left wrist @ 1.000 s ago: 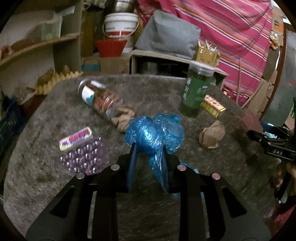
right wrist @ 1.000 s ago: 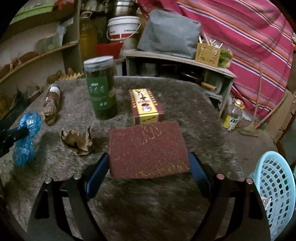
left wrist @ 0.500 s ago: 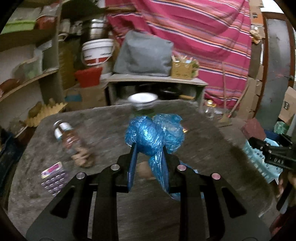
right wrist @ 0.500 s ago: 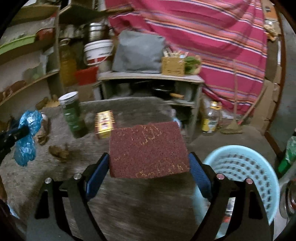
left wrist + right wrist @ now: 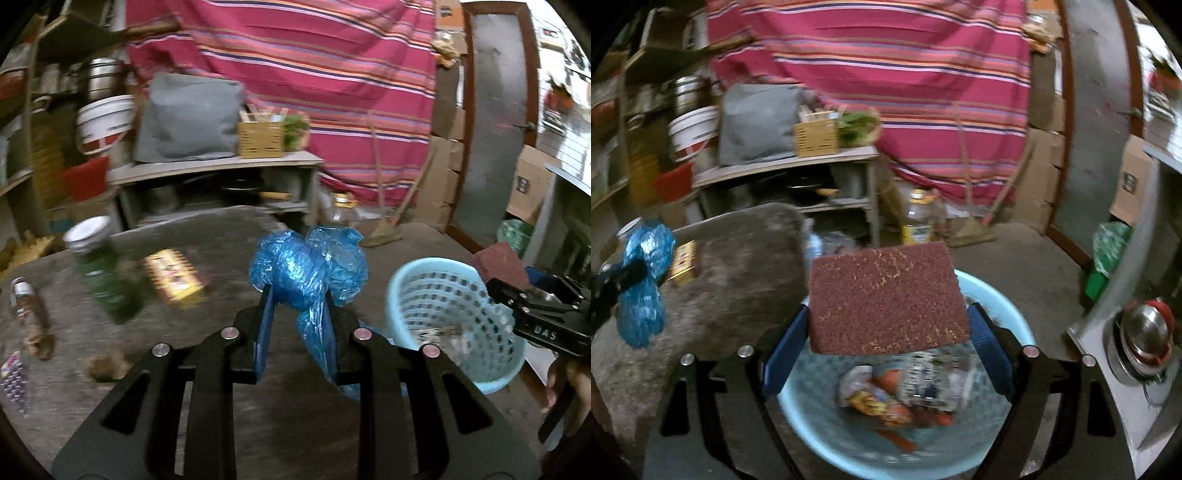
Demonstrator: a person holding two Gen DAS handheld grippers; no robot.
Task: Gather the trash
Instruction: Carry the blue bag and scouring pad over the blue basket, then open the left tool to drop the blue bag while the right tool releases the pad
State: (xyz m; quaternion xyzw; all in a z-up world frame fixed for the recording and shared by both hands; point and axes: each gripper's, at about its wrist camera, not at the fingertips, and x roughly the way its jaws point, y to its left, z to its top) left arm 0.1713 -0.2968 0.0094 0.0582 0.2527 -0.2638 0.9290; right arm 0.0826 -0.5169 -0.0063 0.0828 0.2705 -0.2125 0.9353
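Beyond the bench (image 5: pixel 229 236), the basket (image 5: pixel 1004 295) has been reached: right hand-held gripper (image 5: pixel 886 328) clamped on the red pad (image 5: pixel 886 295) directly above it, left hand-held gripper (image 5: pixel 299 295) clamped on the blue bag (image 5: pixel 306 266), basket at 3 o'clock; both drops are judged imminent.

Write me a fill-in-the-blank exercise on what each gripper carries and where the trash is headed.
1. The left gripper is shut on a crumpled ____ plastic bag.
2. The right gripper holds a flat dark red pad directly above the light blue ____.
3. The green jar with the white lid stands on the ____-covered table.

Missing words: blue; basket; carpet
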